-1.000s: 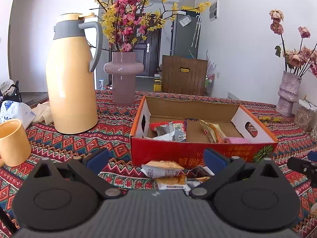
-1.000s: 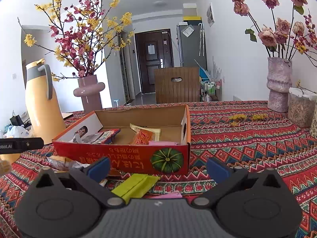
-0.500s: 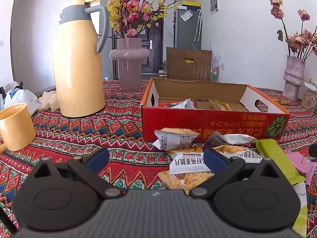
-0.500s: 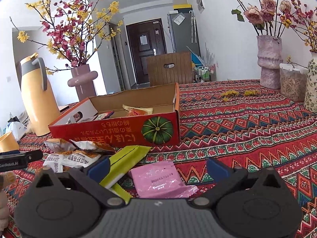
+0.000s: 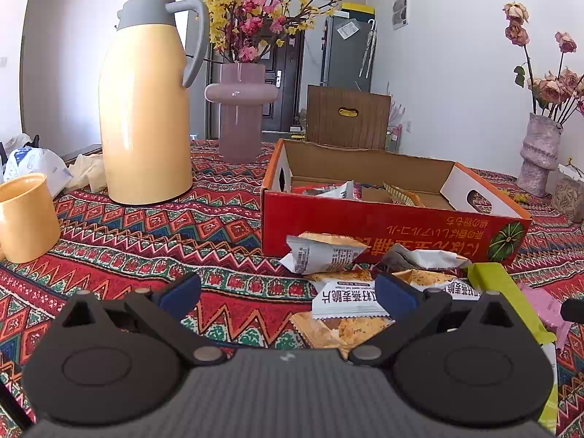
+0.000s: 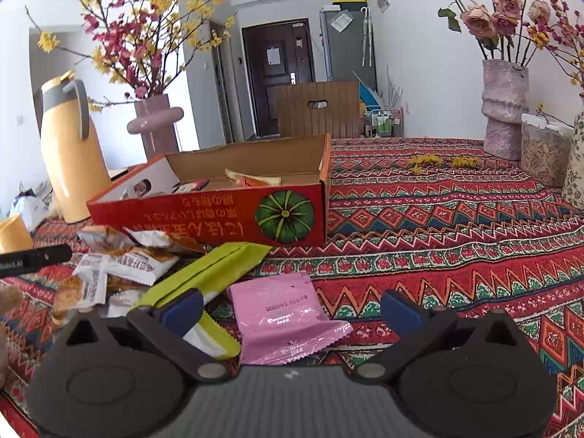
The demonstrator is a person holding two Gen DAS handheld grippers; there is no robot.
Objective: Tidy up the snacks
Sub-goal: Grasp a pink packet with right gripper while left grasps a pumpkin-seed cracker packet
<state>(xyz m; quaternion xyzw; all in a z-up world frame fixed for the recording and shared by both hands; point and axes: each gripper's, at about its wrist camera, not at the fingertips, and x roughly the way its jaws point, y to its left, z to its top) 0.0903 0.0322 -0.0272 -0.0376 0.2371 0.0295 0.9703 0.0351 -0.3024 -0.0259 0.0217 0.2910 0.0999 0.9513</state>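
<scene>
A red cardboard box (image 5: pixel 394 226) (image 6: pixel 219 215) with several snack packets inside stands on the patterned tablecloth. In front of it lies a loose pile: white cracker packets (image 5: pixel 321 255) (image 6: pixel 124 266), a lime-green bar wrapper (image 5: pixel 500 292) (image 6: pixel 211 273) and a pink sachet (image 6: pixel 284 314) (image 5: pixel 544 303). My left gripper (image 5: pixel 288 292) is open and empty, low over the cloth, its right finger over a white cracker packet (image 5: pixel 346 299). My right gripper (image 6: pixel 292 306) is open, straddling the pink sachet, with its left finger above the green wrapper.
A tall yellow thermos jug (image 5: pixel 146 109) (image 6: pixel 69 146), a mauve vase of blossoms (image 5: pixel 241 109) and a yellow mug (image 5: pixel 25 219) stand to the left. A textured vase of dried roses (image 6: pixel 503 109) and a lidded jar (image 6: pixel 544 149) sit at the right. The left gripper's tip (image 6: pixel 33 259) shows at the right wrist view's left edge.
Both grippers have drawn back and lower from the box, so the loose packets in front of it now lie between and just ahead of the fingers. Jaws stayed open.
</scene>
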